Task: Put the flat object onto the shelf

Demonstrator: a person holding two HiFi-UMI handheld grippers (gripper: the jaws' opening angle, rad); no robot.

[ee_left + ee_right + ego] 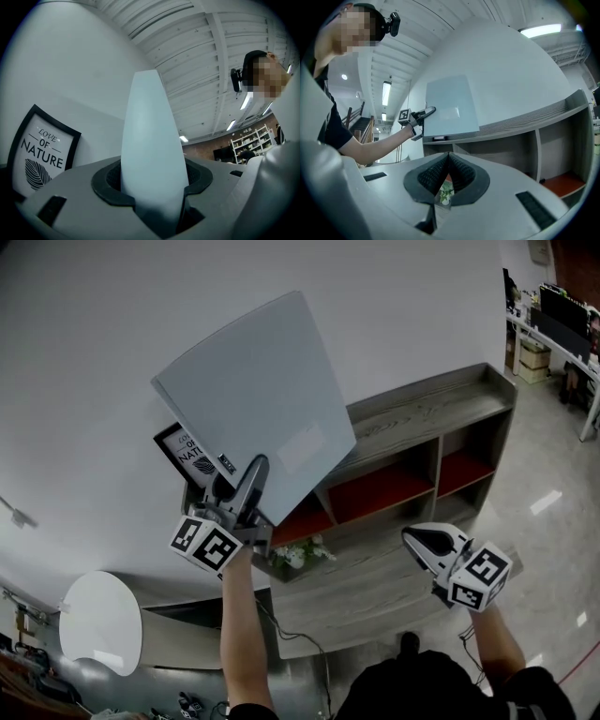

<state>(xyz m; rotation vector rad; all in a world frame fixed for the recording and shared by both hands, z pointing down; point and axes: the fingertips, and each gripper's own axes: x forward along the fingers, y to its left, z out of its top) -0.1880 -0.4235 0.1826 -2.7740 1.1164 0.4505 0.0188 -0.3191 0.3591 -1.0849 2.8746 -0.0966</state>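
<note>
The flat object [253,399] is a thin pale grey panel with a faint label. My left gripper [246,486] is shut on its lower edge and holds it upright above the left end of the wooden shelf [422,409]. In the left gripper view the panel [150,140] rises edge-on from between the jaws. The right gripper view shows the panel [447,105] standing at the shelf top [525,124]. My right gripper [417,542] hangs lower right, in front of the shelf, shut with nothing in it.
A black-framed print [183,454] leans on the wall on the shelf top, just left of the panel. A small plant [298,552] sits in a lower compartment. A white round table [100,620] stands at the lower left.
</note>
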